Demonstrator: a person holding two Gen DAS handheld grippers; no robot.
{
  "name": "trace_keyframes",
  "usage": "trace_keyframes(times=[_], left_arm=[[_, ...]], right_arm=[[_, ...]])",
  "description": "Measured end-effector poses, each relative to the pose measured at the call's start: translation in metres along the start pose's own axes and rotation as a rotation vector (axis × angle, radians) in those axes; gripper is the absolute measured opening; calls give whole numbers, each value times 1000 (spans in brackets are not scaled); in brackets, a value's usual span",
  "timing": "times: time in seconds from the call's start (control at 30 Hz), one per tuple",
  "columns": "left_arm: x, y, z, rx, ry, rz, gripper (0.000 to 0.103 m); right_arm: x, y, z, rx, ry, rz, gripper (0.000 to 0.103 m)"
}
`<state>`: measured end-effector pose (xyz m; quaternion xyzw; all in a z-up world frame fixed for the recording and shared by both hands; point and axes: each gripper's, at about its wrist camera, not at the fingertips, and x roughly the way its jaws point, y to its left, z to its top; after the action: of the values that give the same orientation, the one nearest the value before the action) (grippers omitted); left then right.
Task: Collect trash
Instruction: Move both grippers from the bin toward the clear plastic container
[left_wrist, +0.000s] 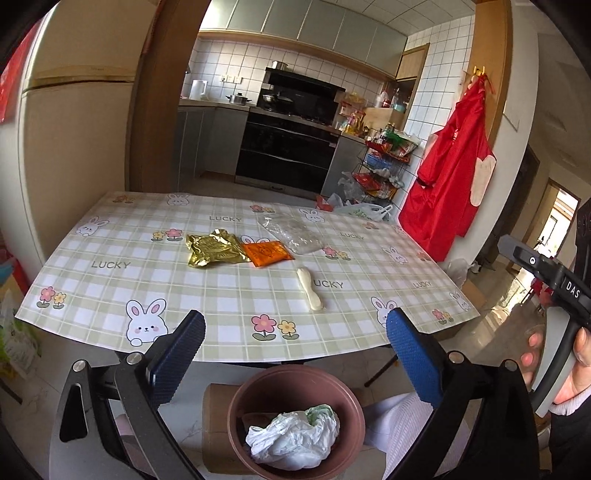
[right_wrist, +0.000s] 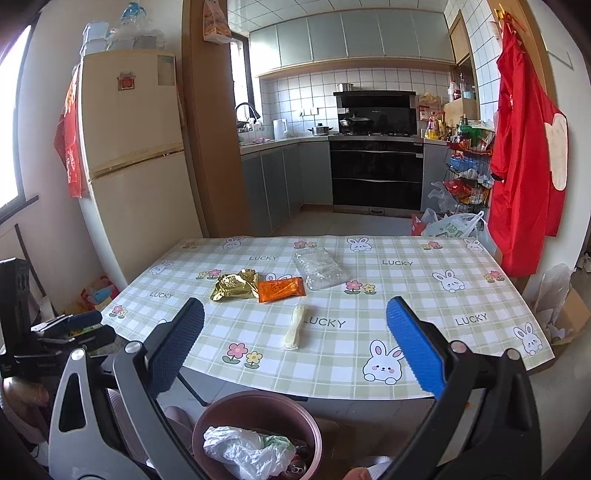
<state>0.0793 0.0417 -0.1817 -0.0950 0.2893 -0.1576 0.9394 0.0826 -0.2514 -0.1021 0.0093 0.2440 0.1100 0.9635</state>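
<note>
Kitchen table (left_wrist: 110, 243) in checked cloth is being shown with light, crinkly wrappers, gold (left_wrist: 214, 248) and orange (left_wrist: 269, 253), best pinched at an edge, while both grippers, left (left_wrist: 295, 354) and right (right_wrist: 295, 349), are being held wide and empty above the trash bin (left_wrist: 236, 402).

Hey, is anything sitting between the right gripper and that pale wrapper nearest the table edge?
Nothing visible. The right gripper is open and empty, and only bare tablecloth lies between it and the pale wrapper. The brown bin sits below the table edge, out of that path.
</note>
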Motion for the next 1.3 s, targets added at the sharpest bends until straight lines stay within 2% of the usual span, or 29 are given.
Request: trace_keyframes(times=[0.23, 0.47, 0.6, 0.8, 0.9, 1.0, 1.17, 1.3], left_arm=[[12, 19, 10, 2, 7, 29, 96], [43, 39, 25, 44, 39, 75, 96], [60, 50, 30, 46, 63, 92, 96], [85, 63, 36, 33, 95, 102, 96], [98, 68, 39, 21, 110, 105, 96], [114, 75, 42, 11, 122, 110, 96], [145, 87, 49, -4, 137, 113, 96], [170, 99, 55, -20, 141, 111, 96]], right_arm=[[29, -10, -4, 31, 53, -7, 97], [71, -23, -5, 78, 127, -3, 97], [96, -30, -4, 99, 171, 16, 97], [133, -35, -2, 79, 234, -5, 97], [155, -35, -1, 89, 277, 37, 97], [181, -31, 0, 31, 320, 6, 97], [229, -28, 9, -51, 366, 32, 97], [286, -26, 24, -124, 417, 33, 97]])
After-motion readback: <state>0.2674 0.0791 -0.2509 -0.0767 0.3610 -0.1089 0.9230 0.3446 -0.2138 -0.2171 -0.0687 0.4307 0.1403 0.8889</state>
